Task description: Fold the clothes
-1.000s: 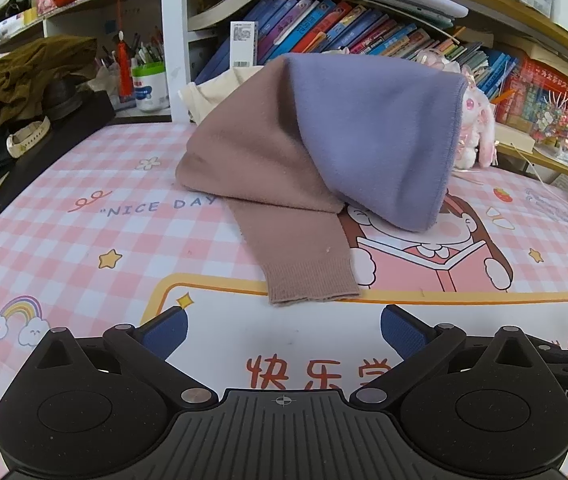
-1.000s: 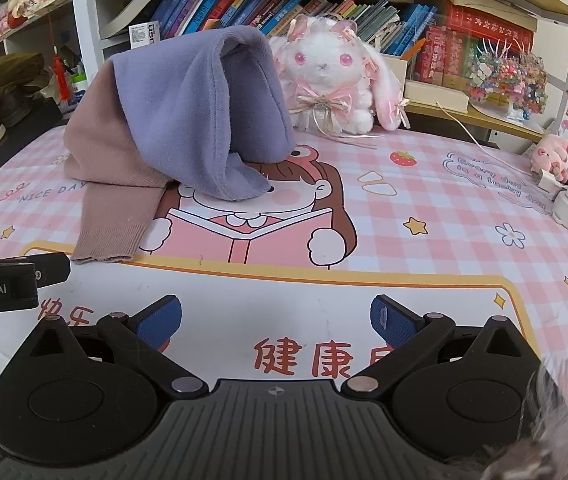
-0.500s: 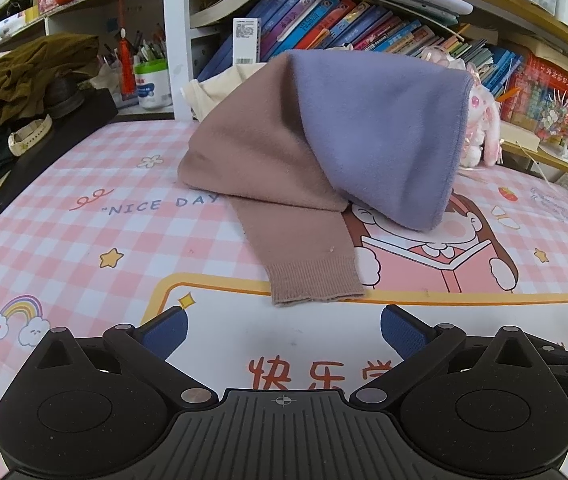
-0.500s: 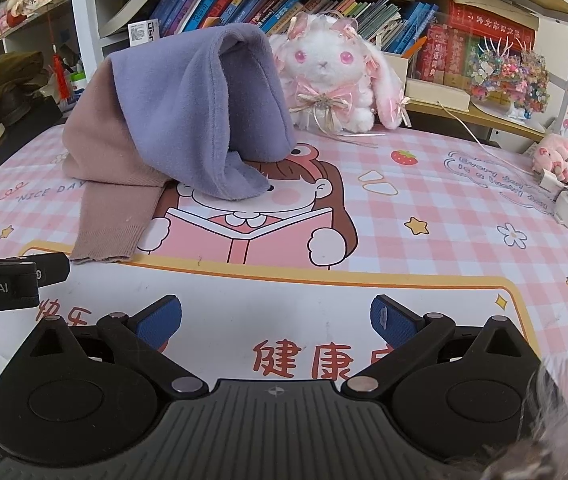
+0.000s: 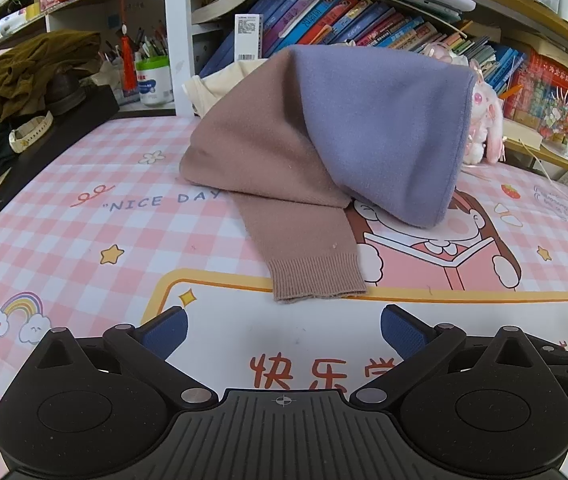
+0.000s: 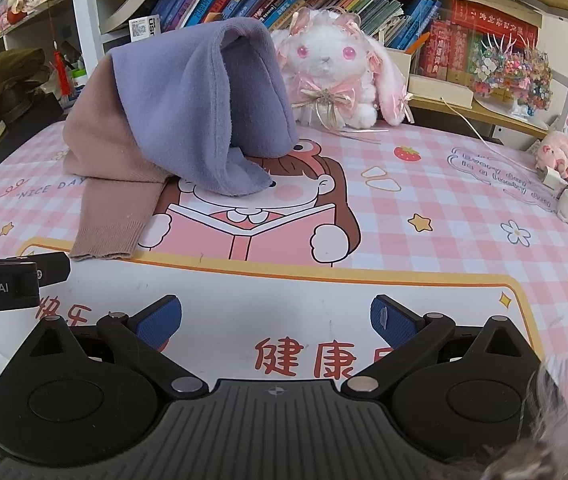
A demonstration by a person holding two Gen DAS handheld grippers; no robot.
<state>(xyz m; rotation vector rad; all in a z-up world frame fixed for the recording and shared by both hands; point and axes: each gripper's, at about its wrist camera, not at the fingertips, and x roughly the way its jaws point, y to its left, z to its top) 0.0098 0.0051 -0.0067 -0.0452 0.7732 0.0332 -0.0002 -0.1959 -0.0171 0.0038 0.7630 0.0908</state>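
Clothes, a mauve sweater under a purple garment, are slumping against the bookshelf. I am holding both grippers, left gripper and right gripper, before it, jaws released, empty. Grabbing both layers together risks tangling them.

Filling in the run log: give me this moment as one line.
left gripper open, empty | right gripper open, empty | mauve knit sweater under purple fleece garment, heaped, unfolded | pink checked table mat
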